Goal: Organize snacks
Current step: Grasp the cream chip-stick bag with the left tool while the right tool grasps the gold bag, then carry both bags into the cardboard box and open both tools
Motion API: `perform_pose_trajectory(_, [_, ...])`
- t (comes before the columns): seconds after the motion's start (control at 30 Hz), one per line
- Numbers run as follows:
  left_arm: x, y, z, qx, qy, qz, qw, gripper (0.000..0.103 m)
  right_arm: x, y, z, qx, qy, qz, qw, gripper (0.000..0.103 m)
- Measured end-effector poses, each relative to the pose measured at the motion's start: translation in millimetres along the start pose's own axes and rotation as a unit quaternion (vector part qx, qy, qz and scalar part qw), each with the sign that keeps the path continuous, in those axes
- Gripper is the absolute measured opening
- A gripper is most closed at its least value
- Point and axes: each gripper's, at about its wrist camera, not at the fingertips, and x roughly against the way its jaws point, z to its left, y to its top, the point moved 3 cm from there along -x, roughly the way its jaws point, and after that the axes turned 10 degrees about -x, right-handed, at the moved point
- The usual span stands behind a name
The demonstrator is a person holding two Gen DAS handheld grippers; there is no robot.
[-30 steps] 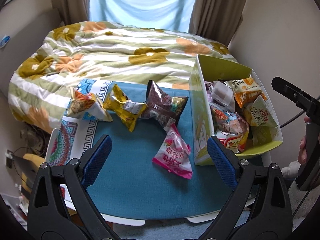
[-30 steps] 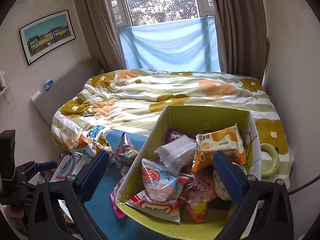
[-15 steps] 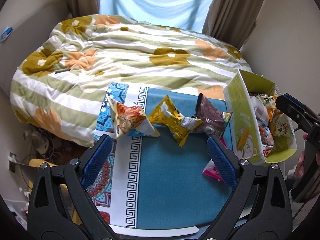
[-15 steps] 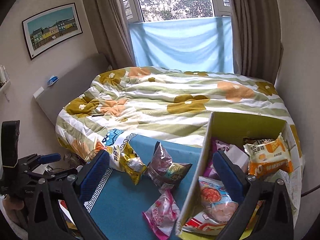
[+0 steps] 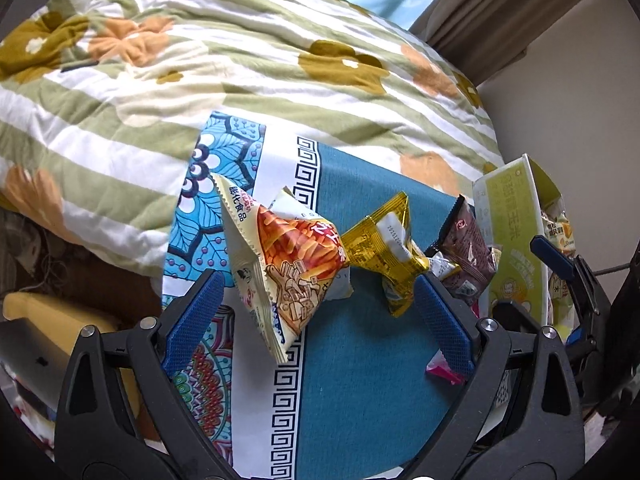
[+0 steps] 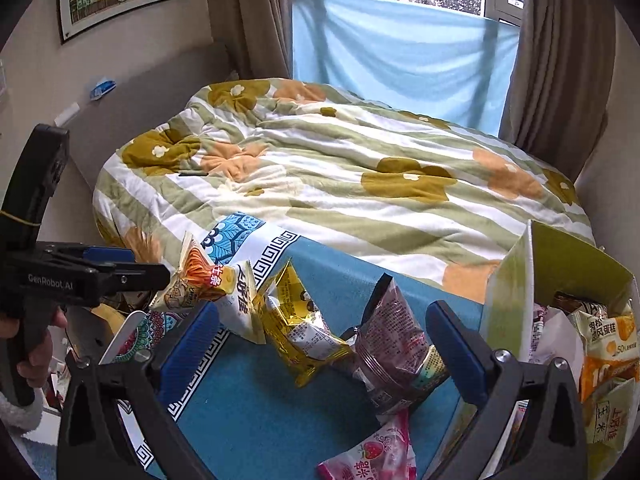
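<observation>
Several snack packets lie on the teal tablecloth [image 5: 360, 368]: an orange-and-white packet [image 5: 286, 264], a gold packet [image 5: 386, 252], a dark maroon packet [image 5: 466, 252] and a pink strawberry packet [image 6: 376, 456]. My left gripper [image 5: 316, 320] is open with the orange-and-white packet between its blue pads. My right gripper [image 6: 320, 348] is open, over the gold packet [image 6: 296, 336] and the maroon packet [image 6: 394, 344]. A yellow-green box [image 6: 512, 292] full of snacks stands at the right; it also shows in the left wrist view [image 5: 512, 240].
A bed with a striped flowered quilt [image 6: 340, 160] lies right behind the table. The cloth's patterned border [image 5: 284, 392] runs down the left part. Curtains and a window are at the back. A yellow item [image 5: 52, 320] sits low beside the table's left edge.
My left gripper has moved left and closer, so the orange-and-white packet now sits between its pads. My right gripper has swung left from the box toward the loose packets.
</observation>
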Motion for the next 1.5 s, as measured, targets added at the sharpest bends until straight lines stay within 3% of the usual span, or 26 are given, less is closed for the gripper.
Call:
perform_pose_trajectory(0.33, [-57.1, 6.4, 20.7, 0.02, -0.004, 0.032, 0.9993, 0.094, -64.3, -17.9, 22.0, 0.089, -0.014, 0.062, 0.994, 0.103])
perform_pose_trajectory(0.4, [-63.6, 6.2, 21.9, 0.017, 0.001, 0.038, 0.9991, 0.083, -73.1, -17.7, 21.2, 0.096, -0.014, 0.068, 0.993, 0.101])
perform_pose_trajectory(0.5, [-65.2, 4.4, 22.9, 0.014, -0.003, 0.035, 0.9993, 0.08, -82.7, -18.5, 23.4, 0.109, -0.012, 0.077, 0.991, 0.098])
perform_pose_trajectory(0.53, [-64.6, 3.8, 23.1, 0.013, -0.001, 0.034, 0.9993, 0.072, -85.7, -19.4, 24.8, 0.116, -0.011, 0.08, 0.99, 0.096])
perform_pose_trajectory(0.73, [-58.6, -1.0, 29.0, 0.009, 0.007, 0.031, 0.9995, 0.059, -103.7, -27.9, 30.8, 0.139, 0.002, 0.107, 0.984, 0.078])
perform_pose_trajectory(0.93, [-48.3, -10.0, 34.3, 0.001, 0.021, 0.026, 0.9994, 0.058, -111.8, -31.4, 31.6, 0.149, 0.0, 0.114, 0.982, 0.075])
perform_pose_trajectory(1.23, [-36.8, -22.4, 36.1, -0.019, 0.04, 0.019, 0.9989, 0.058, -122.7, -35.9, 31.5, 0.144, 0.007, 0.126, 0.982, 0.061])
perform_pose_trajectory(1.3, [-33.5, -24.2, 35.8, -0.024, 0.044, 0.016, 0.9986, 0.058, -124.3, -37.9, 32.8, 0.142, 0.011, 0.131, 0.981, 0.054])
perform_pose_trajectory(1.5, [-23.4, -29.8, 31.4, -0.035, 0.05, 0.011, 0.9981, 0.058, -122.0, -38.6, 37.7, 0.126, 0.023, 0.131, 0.983, 0.05])
